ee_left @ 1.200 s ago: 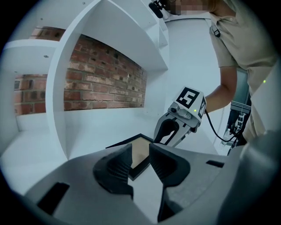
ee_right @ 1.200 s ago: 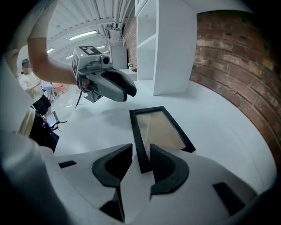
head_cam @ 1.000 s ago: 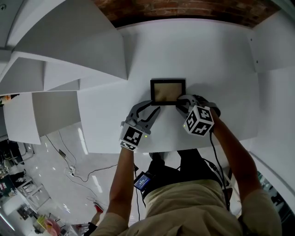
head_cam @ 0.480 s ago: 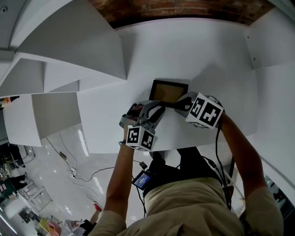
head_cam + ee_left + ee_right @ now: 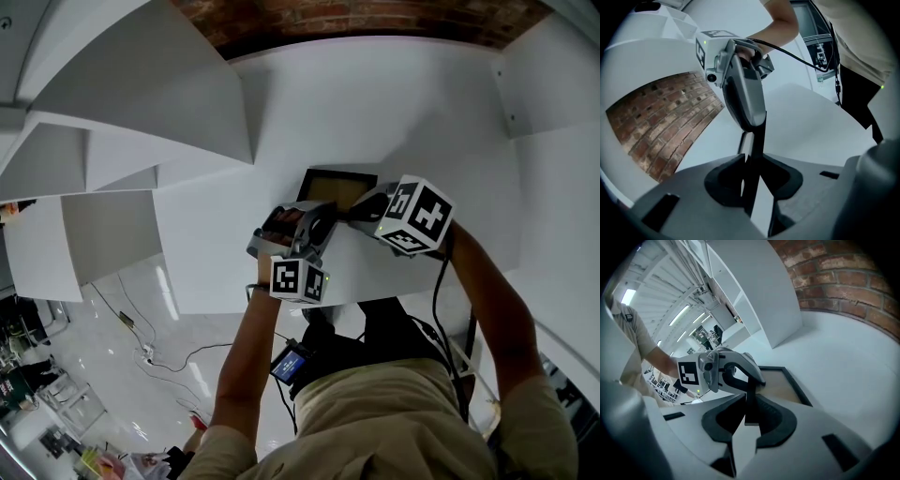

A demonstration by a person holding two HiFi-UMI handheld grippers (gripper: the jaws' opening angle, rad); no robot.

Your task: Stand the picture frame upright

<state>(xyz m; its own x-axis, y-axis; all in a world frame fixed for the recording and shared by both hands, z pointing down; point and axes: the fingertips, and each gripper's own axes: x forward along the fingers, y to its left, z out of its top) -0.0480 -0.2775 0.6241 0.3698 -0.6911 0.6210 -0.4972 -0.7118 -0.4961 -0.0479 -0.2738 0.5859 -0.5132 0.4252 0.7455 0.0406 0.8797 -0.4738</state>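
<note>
While raising the picture frame (image 5: 336, 190) off the table (image 5: 422, 112) at 12 o'clock, head view: pinching its near edge with left gripper (image 5: 317, 223) and right gripper (image 5: 362, 212).

Left gripper view: closing onto the thin edge, pads touching. Risking a pivot from so shallow a bite.

Right gripper view: clamping narrowly on the same edge. Risking a fall flat if releasing early.

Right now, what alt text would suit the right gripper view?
The right hand-held gripper clamps one edge of a dark frame over a white table. The left hand-held gripper, jaws closing on the frame, faces it from the far side. A brick wall stands behind.
</note>
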